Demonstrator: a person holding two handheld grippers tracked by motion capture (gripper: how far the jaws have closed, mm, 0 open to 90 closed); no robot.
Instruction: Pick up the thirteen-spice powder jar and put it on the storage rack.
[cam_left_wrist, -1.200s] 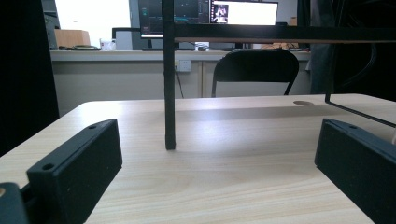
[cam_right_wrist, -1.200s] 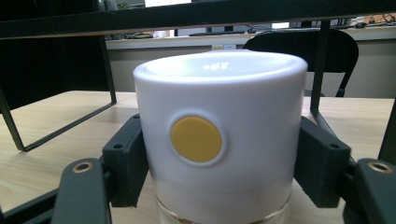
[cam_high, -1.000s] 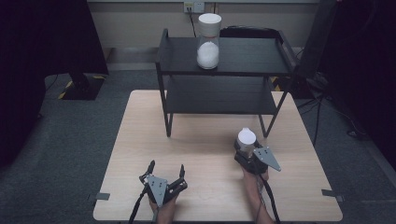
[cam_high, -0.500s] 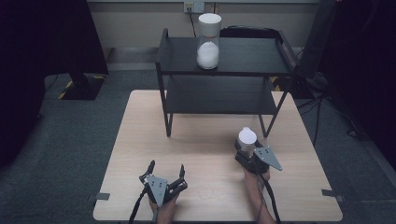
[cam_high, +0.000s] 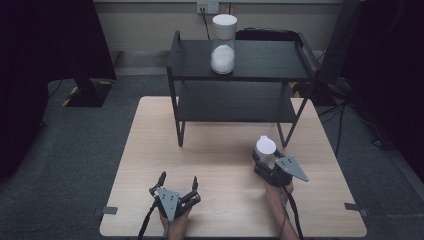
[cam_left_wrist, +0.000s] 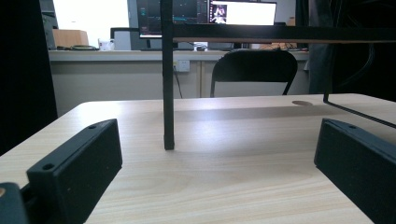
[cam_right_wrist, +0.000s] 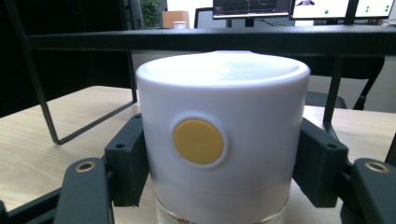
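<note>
So one white-capped jar (cam_high: 223, 44) already stands on the top shelf of the black rack (cam_high: 300, 75), while the second jar (cam_high: 265, 150), with its yellow dot facing the right gripper view, sits clamped at the cap in the right gripper (cam_high: 264, 161) above the table (cam_high: 145, 150) by the rack's right legs; shelving it looks like what's left. Meanwhile the left gripper (cam_high: 178, 181) rests low near the table's front edge, jaws spread wide around nothing.
</note>
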